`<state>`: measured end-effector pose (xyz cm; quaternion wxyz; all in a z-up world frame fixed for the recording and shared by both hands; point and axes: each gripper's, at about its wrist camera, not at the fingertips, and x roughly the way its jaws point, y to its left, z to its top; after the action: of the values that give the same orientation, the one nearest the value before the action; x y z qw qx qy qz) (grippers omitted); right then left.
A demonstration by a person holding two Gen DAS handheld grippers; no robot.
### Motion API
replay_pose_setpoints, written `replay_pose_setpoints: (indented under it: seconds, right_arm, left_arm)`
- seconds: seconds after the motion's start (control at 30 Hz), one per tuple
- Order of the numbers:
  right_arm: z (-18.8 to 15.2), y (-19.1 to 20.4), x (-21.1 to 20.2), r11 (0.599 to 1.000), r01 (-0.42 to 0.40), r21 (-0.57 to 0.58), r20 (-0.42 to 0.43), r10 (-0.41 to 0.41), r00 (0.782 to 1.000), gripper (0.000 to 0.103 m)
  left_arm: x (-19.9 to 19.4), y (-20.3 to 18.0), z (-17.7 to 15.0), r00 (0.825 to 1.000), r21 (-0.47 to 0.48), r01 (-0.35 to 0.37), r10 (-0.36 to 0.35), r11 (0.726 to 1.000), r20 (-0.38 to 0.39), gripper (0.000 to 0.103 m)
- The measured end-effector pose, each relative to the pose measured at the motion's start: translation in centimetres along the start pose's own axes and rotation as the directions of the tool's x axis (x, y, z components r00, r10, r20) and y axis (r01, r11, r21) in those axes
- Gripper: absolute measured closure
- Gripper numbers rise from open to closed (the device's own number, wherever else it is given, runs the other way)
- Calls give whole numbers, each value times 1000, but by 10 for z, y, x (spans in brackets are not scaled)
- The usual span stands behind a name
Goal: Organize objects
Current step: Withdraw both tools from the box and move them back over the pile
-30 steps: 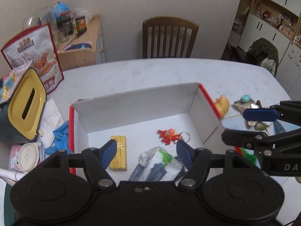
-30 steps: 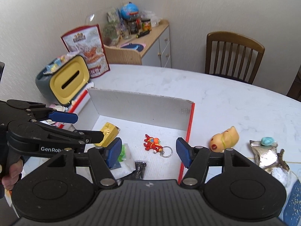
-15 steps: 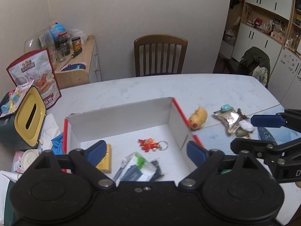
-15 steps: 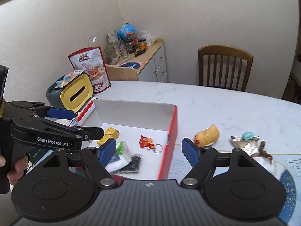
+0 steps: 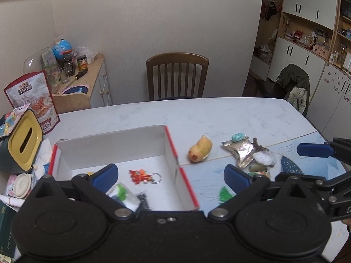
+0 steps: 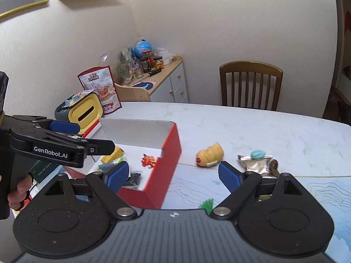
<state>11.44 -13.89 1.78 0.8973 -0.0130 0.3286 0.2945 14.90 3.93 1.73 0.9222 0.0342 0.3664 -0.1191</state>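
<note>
Hovering above the white marble worktop (image 5: 219, 114), the left gripper (image 5: 171, 176) is spreading its blue fingers (image 5: 105, 174) wide, having just been opening, with nothing pinched between them. The right gripper (image 6: 173, 173) is doing the same, its fingers (image 6: 229, 176) standing far apart and gripping nothing. An open red-edged box (image 5: 169, 144) is sitting on the worktop, holding a small orange keychain figure (image 5: 140, 175), a yellow block (image 6: 114, 154), a white and green packet (image 5: 125, 194) and something dark beside it, perhaps a clip. Outside the box, to its right, a yellow duck toy (image 5: 200, 149) is lying on its side, and further right a crumpled silver wrapper (image 5: 243, 151) is resting with a teal piece (image 5: 238, 136) on top. A yellow-lidded tissue holder (image 5: 24, 140) is standing left of the box.
</note>
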Motion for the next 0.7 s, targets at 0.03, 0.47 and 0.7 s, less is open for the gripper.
replay_pose_setpoints:
  seconds: [0.03,0.47,0.7]
  right_arm:
    - [-1,-6,-3,1000,1,1,2,-1,1000,11]
    - [-26,-106,-33,996,91,26,21,-91,996,6]
    - [-36,-155,-33,987,161,24,19,-161,987,6]
  left_arm:
    - [2,-6,0,1000,5,-1,1,1000,0,0]
    - [42,-79,-11,999,13,39,-39,999,-17,0]
    - [77,-113,-19,996,-4,45,-46,999,-72,0]
